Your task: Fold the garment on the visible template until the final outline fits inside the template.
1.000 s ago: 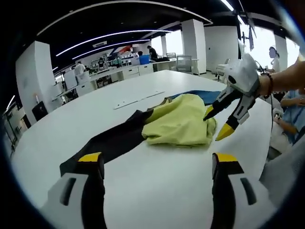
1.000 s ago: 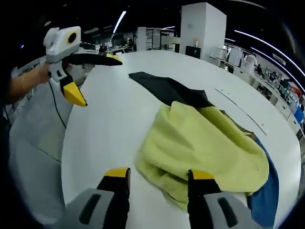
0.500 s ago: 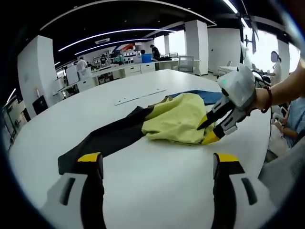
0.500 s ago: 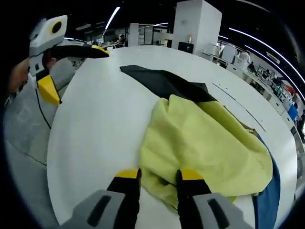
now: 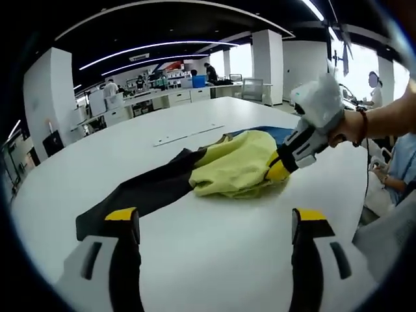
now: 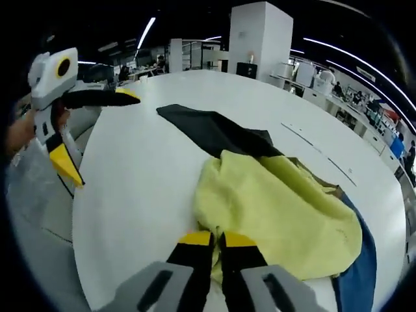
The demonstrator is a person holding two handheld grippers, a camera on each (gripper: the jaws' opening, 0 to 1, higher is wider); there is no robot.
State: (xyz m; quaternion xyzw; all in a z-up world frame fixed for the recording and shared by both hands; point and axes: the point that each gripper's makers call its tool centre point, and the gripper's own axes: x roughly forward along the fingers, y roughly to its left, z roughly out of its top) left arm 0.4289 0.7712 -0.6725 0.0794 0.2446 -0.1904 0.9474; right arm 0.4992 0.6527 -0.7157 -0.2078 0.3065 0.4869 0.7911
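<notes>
A crumpled garment lies on the white table: a pale yellow part [image 5: 237, 167] [image 6: 279, 211] in the middle, a black part [image 5: 146, 192] [image 6: 211, 130] stretching away, and a blue part [image 5: 281, 133] [image 6: 357, 279] at the far end. My right gripper [image 6: 212, 242] [image 5: 278, 170] is shut on the near edge of the yellow part. My left gripper [image 5: 214, 224] [image 6: 91, 127] hangs open above bare table, near the end of the black part, with nothing between its fingers.
The large white table [image 5: 214, 260] [image 6: 130, 188] has thin line marks [image 5: 188, 133] [image 6: 325, 159] beyond the garment. A person's hand [image 5: 374, 120] holds the right gripper. White pillars [image 6: 263, 39], desks and several people stand in the background.
My right gripper came down onto the yellow edge and shut on it. The yellow cloth has bunched slightly. My left gripper stayed open and nearly still.
</notes>
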